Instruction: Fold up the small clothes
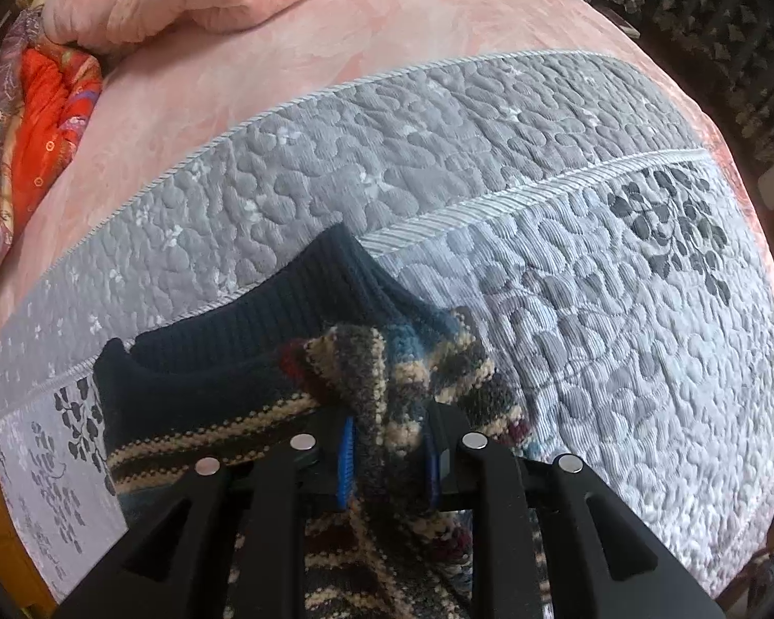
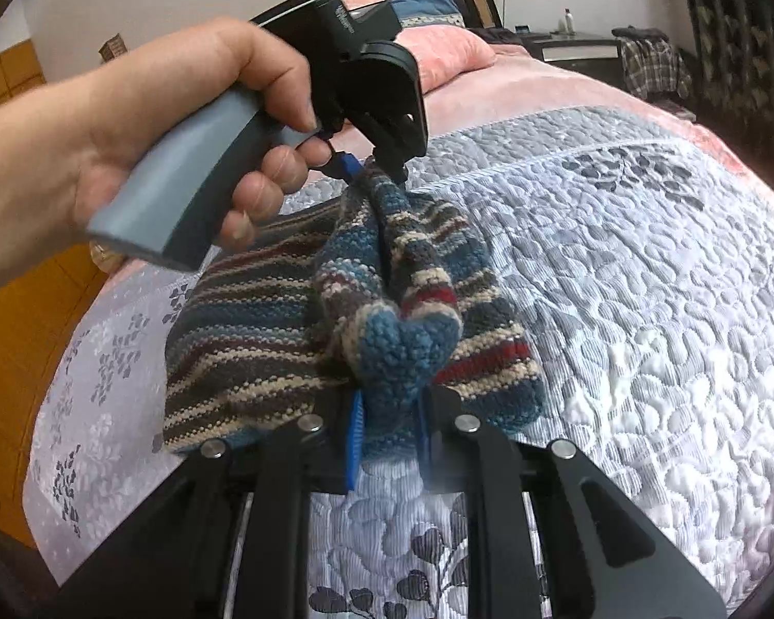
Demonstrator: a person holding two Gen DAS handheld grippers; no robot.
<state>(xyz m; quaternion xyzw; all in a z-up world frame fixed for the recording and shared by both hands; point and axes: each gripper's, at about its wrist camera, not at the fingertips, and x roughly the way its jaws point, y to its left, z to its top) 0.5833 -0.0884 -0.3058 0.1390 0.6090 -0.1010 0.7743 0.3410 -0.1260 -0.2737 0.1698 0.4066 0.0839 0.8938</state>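
On the quilt, both grippers pinched one striped sweater.
The right gripper clamped a bunched fold at 6 o'clock; farther, at 12 o'clock, the left gripper, gripped by a hand, pinched another fold; pink blanket lay beyond.

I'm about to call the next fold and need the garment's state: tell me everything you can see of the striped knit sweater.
The striped knit sweater is a thick, chunky knit in blue, beige, grey and dark red bands, with a dark navy ribbed collar. It is bunched and partly lifted off the grey quilted cover on the bed. The left tool is shut on one gathered fold, the right tool on another, and the rest drapes down onto the quilt.
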